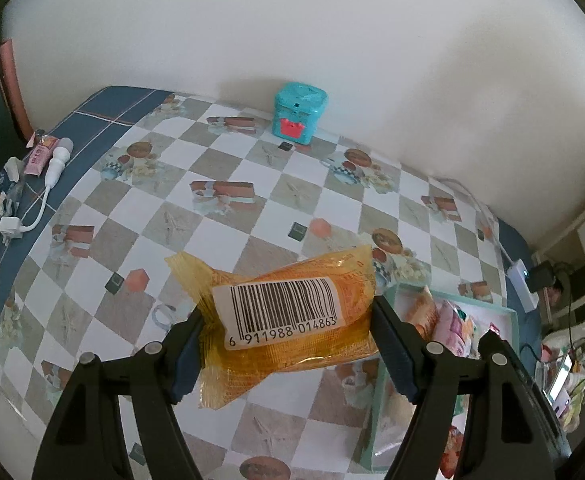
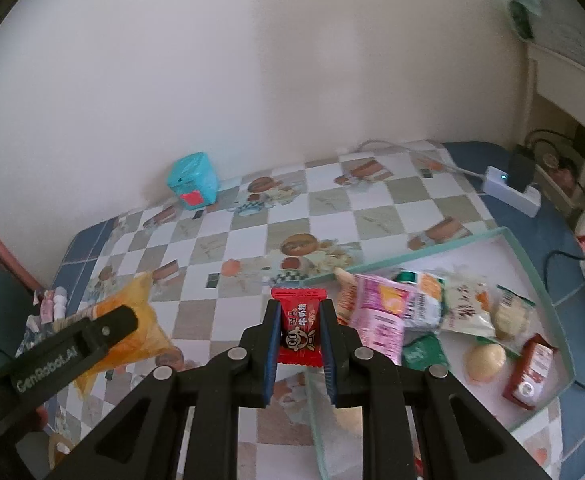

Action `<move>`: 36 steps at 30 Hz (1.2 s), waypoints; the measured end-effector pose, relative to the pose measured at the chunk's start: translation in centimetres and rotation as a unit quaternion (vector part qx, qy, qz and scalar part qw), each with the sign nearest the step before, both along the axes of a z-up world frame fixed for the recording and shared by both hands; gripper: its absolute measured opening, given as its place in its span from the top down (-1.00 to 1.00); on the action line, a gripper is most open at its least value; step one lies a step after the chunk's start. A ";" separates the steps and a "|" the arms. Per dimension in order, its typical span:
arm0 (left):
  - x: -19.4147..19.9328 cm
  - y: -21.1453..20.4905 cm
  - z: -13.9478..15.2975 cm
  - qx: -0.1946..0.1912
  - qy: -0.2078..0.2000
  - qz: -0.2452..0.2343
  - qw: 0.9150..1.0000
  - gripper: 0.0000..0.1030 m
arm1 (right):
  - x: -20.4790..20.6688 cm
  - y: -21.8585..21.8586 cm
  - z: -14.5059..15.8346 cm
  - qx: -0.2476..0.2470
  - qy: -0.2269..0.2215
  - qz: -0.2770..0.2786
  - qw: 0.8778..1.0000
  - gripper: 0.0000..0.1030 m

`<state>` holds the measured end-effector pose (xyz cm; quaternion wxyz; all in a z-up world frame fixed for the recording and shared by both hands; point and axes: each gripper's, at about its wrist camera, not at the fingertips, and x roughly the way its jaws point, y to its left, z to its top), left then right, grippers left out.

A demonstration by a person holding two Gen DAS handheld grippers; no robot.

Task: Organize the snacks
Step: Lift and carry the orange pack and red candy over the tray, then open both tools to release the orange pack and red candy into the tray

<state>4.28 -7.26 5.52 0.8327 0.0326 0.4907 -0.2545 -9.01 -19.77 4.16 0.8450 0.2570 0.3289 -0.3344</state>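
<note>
My left gripper (image 1: 288, 320) is shut on an orange snack packet (image 1: 292, 316) with a white barcode label, held above the chequered tablecloth. The packet also shows in the right wrist view (image 2: 132, 320) with the left gripper's finger across it. My right gripper (image 2: 300, 336) is shut on a small red candy packet (image 2: 299, 326), held near the left edge of the pale green tray (image 2: 540, 280). The tray also shows in the left wrist view (image 1: 508, 316) to the right of the left gripper and holds several snack packets, among them a pink one (image 2: 376, 316).
A turquoise box (image 1: 299, 114) stands against the wall at the back of the table. A white cable with a plug (image 1: 48, 184) and a pink packet (image 1: 40, 156) lie at the left edge. A white power strip (image 2: 512, 190) with cables lies at the right.
</note>
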 end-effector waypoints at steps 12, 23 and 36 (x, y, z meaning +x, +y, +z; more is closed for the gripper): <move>-4.9 -3.6 0.1 0.017 -0.020 -0.065 0.998 -0.50 | -5.2 -3.7 -0.8 0.040 -0.016 -0.061 0.997 0.61; -9.1 -8.1 -0.8 0.024 -0.019 -0.140 0.990 -0.50 | -10.4 -8.6 -2.4 0.081 -0.022 -0.141 0.986 0.61; -12.9 -12.1 -3.4 0.040 -0.012 -0.211 0.977 -0.50 | -13.9 -11.0 -3.8 0.117 -0.036 -0.186 0.975 0.61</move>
